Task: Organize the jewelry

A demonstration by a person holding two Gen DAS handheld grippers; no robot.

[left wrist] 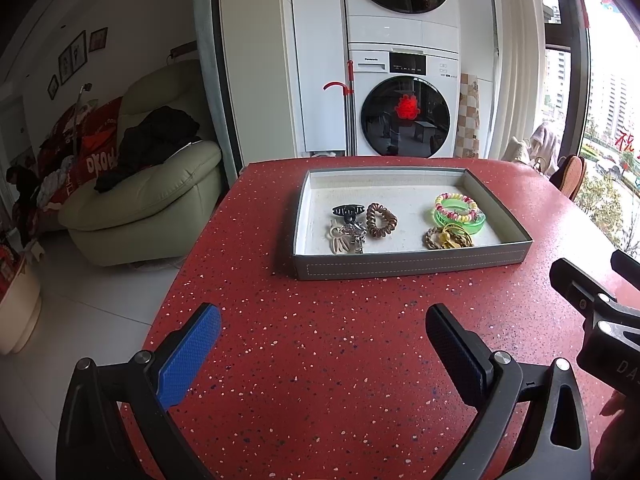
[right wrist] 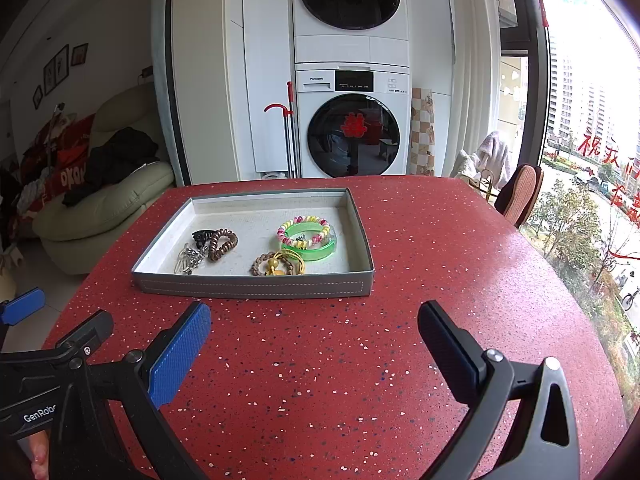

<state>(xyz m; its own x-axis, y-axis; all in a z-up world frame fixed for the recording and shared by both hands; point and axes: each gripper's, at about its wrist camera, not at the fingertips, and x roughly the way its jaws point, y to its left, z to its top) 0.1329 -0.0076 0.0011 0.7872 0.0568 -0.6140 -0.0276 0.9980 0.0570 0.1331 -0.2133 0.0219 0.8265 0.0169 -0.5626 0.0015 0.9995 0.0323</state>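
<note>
A grey tray (left wrist: pixel 412 266) (right wrist: pixel 252 286) sits on the red speckled table (left wrist: pixel 320 360) (right wrist: pixel 320 360). Inside lie a black hair clip (left wrist: pixel 347 210) (right wrist: pixel 202 236), a pale clip with silver pieces (left wrist: pixel 346 238) (right wrist: pixel 188 259), a brown spiral hair tie (left wrist: pixel 381 221) (right wrist: pixel 222 245), a green bangle (left wrist: pixel 464 222) (right wrist: pixel 316 246) with a beaded bracelet (left wrist: pixel 456 203) (right wrist: pixel 304 226) on it, and a brown and yellow hair-tie bunch (left wrist: pixel 448 238) (right wrist: pixel 276 264). My left gripper (left wrist: pixel 322 330) and right gripper (right wrist: pixel 314 326) are open and empty, hovering over the table in front of the tray.
A stacked washer and dryer (left wrist: pixel 400 100) (right wrist: pixel 352 120) stands behind the table. A cream sofa (left wrist: pixel 152 192) with clothes is at the left. A chair (right wrist: pixel 520 196) and a window are at the right. The table edge drops off at the left.
</note>
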